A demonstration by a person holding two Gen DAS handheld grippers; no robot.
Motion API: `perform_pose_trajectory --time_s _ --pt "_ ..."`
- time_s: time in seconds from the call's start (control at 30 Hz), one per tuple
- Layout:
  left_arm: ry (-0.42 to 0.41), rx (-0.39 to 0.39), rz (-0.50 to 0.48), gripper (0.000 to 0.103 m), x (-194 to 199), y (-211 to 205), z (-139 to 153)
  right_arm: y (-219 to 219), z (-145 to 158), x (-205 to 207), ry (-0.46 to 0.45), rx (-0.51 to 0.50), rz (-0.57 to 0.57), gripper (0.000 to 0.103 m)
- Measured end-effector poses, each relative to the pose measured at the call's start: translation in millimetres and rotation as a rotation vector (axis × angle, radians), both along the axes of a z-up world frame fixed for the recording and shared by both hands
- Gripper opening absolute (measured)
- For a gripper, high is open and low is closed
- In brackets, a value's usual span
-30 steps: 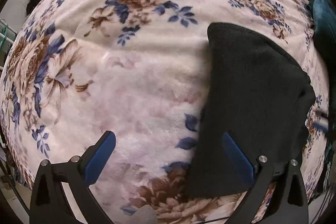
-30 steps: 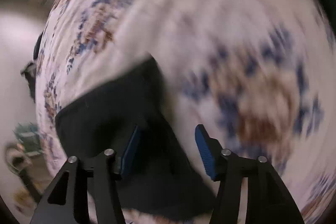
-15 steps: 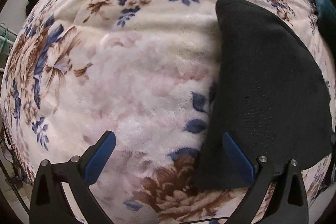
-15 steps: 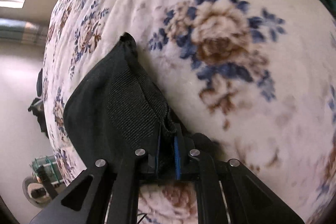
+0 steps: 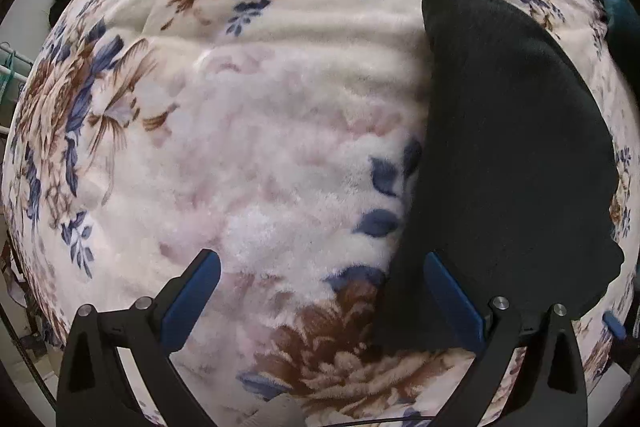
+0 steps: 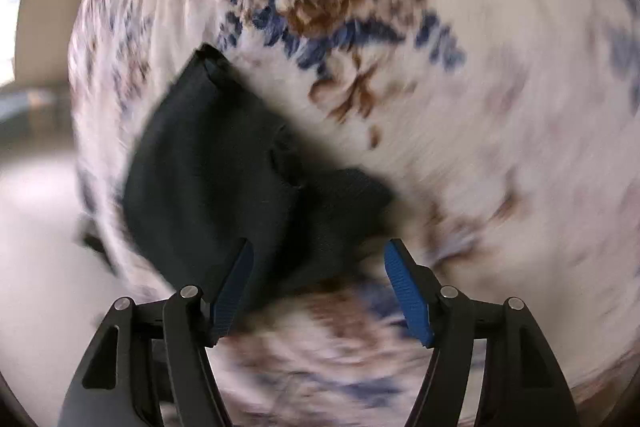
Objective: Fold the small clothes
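My right gripper (image 6: 318, 287) stands open, nothing held, just above the near corner of the black garment (image 6: 224, 183); my left gripper (image 5: 320, 297) is open too, its right finger over the cloth's near edge. The garment (image 5: 508, 155) lies folded on the floral blanket (image 5: 248, 131), toward its right side. It looks light, soft and limp, so I'd pinch both layers at a corner.

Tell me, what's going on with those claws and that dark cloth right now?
Left claw open, empty. Right claw open, over black garment. Garment lies on floral blanket. Nothing in the way.
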State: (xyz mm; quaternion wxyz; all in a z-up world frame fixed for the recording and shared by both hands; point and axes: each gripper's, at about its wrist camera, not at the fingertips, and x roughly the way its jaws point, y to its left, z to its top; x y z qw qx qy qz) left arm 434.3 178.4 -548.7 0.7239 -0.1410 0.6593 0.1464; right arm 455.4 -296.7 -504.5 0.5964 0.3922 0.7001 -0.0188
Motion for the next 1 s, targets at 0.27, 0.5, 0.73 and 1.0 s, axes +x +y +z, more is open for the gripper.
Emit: perform_pose_trajectory --time_s 0.27,0.5,0.73,1.0 --pt "0.000 0.001 -0.010 0.103 -7 -13 -2 35 -21 22 -0.077 -0.103 -0.027 0.006" --pt "-0.001 -0.015 -0.001 0.103 -9 -13 0 34 35 -5 -0.124 -0.231 -0.003 0.006" --pt "0.002 -0.026 0.016 0.103 -19 -8 0 20 -5 -18 0.014 -0.119 0.010 0.057" --pt "0.031 -0.088 0.072 0.103 -33 -2 -7 12 -66 -15 -0.064 0.098 -0.258 0.017"
